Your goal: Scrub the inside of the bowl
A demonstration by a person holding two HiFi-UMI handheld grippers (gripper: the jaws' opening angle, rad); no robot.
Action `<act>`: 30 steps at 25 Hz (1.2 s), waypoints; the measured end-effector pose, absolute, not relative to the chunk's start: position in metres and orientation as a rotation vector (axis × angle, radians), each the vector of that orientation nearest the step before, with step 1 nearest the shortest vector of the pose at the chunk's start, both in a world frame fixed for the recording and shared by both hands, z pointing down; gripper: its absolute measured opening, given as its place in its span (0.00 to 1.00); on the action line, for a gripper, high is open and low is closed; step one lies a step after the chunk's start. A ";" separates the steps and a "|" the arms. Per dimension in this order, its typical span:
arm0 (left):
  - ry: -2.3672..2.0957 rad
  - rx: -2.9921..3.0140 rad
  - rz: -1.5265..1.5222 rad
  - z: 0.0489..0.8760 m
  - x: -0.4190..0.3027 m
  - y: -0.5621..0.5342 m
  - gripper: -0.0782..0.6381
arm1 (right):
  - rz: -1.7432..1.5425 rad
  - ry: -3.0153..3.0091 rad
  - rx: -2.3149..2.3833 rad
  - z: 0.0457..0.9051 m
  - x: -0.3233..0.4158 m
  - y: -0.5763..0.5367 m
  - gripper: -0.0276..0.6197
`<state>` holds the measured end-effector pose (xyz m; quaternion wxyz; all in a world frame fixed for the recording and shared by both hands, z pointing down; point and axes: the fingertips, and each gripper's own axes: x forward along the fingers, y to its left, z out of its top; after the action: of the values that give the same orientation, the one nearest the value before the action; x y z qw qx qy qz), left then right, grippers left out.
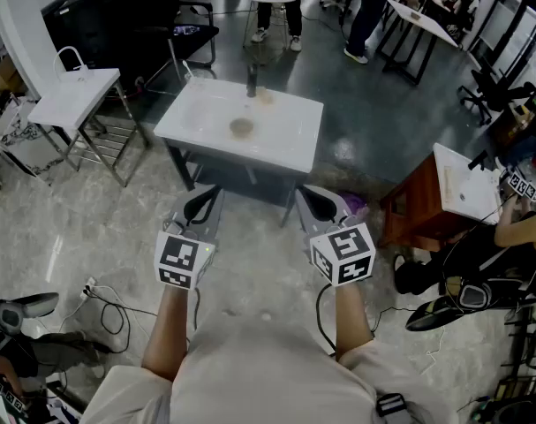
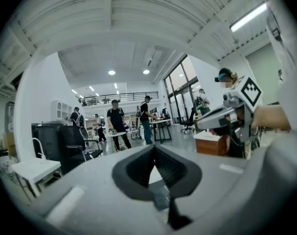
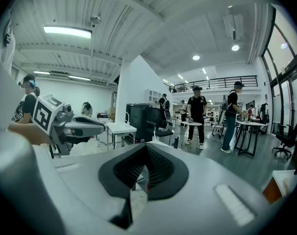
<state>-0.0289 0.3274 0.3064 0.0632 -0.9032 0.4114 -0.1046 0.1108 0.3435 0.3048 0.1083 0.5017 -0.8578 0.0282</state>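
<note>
Nothing of the scrubbing looks started: the left tool (image 1: 202, 207) and right tool (image 1: 318, 204), both closed tight and empty, are side by side, with the bowl (image 1: 241, 128) on the white surface (image 1: 290, 135) well ahead of them.

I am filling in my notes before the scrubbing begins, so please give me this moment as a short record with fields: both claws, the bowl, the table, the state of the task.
left claw: shut, empty, held in the air short of the table
right claw: shut, empty, level with the left one
bowl: small and round, on the white table, apart from both claws
also on table: dark upright object behind the bowl, too small to name
task: scrubbing not yet begun
</note>
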 end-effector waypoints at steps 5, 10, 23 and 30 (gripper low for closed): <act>1.232 -2.683 -0.330 0.303 -0.013 0.332 0.11 | 0.080 -2.530 1.467 0.307 0.124 0.349 0.05; 1.267 -2.663 -0.323 0.298 0.000 0.339 0.11 | 0.105 -2.579 1.453 0.301 0.143 0.356 0.05; 1.362 -2.683 -0.353 0.323 -0.005 0.308 0.11 | 0.162 -2.561 1.429 0.334 0.161 0.320 0.05; 1.332 -2.688 -0.362 0.337 -0.005 0.217 0.11 | 0.222 -2.640 1.438 0.331 0.155 0.231 0.05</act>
<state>-0.0054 0.2169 0.3375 0.0598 -0.8880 0.4400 -0.1196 0.1548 0.2310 0.3313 0.0635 0.4760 -0.8741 0.0733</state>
